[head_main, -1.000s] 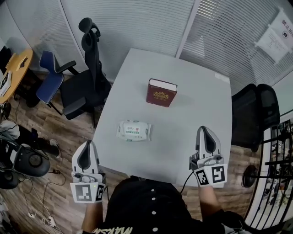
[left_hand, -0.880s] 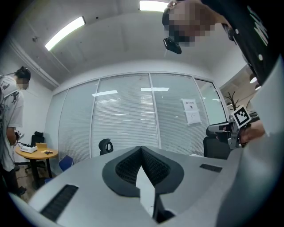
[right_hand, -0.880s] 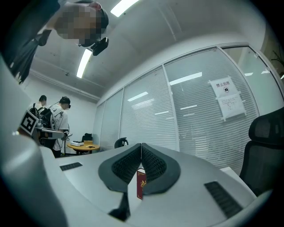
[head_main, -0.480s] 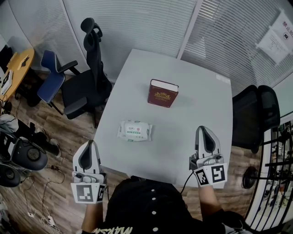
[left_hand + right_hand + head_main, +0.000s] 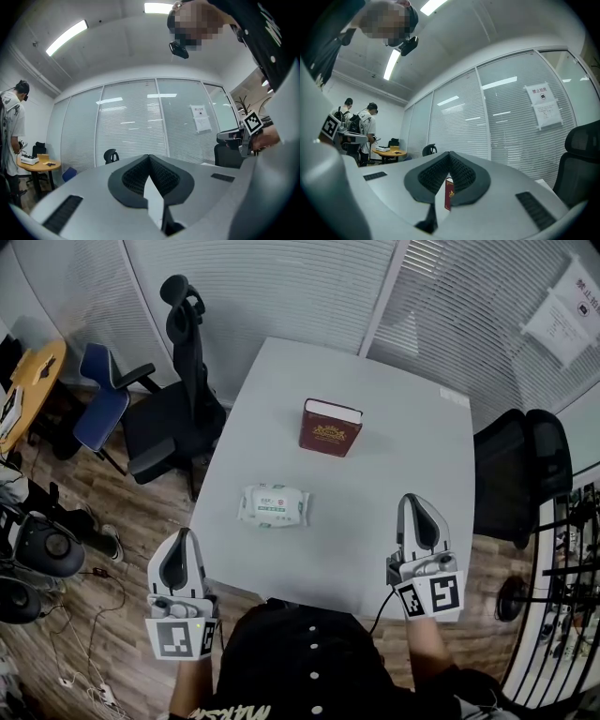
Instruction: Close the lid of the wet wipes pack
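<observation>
Head view: the wet wipes pack (image 5: 273,506) lies flat on the grey counter (image 5: 403,418), near its front left edge, and a red book (image 5: 330,428) stands upright further back. Beyond the front left corner, the left tool (image 5: 179,538) is held over the floor; the right tool (image 5: 419,504) sits above the front right edge. Both are well apart from the pack. Each gripper view shows its jaws together with nothing between them

Wet wipes pack (image 5: 273,506) lies on the table (image 5: 403,418) near its left edge. Book (image 5: 330,428) stands mid-table, behind the pack. Left gripper (image 5: 178,542) sits off the near-left corner, right gripper (image 5: 419,510) over the near-right corner.
</observation>
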### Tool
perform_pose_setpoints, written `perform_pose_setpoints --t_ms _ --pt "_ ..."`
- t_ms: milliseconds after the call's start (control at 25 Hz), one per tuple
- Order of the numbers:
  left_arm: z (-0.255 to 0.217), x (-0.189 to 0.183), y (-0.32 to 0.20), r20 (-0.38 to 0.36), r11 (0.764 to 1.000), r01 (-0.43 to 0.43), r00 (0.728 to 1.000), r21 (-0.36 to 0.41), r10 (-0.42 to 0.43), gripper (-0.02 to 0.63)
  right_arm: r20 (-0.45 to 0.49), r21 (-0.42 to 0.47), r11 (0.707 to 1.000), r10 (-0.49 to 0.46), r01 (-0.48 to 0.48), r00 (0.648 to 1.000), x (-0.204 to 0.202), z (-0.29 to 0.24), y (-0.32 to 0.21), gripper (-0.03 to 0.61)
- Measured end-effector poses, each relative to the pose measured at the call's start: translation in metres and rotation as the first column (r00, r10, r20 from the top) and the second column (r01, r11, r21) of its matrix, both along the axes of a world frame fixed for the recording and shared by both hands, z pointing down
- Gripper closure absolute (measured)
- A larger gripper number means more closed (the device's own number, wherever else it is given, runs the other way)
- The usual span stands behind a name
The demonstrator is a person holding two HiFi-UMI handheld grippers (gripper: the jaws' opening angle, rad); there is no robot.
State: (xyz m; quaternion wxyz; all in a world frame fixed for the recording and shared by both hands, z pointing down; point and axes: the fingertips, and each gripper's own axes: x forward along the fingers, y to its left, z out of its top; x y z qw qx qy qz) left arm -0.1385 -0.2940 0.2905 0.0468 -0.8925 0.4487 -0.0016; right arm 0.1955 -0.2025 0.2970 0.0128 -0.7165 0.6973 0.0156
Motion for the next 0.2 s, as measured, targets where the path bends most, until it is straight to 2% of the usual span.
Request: perform_pose_setpoints --t_ms 200 --pt "0.0026 0.0037 -0.0001 -0.004 1.000 -0.005 1.000 -0.002 0.005 0.600 -0.009 -0.004 1.000 -0.002 0.002 1.000 -0.0006 0.0008 -0.0015 0.551"
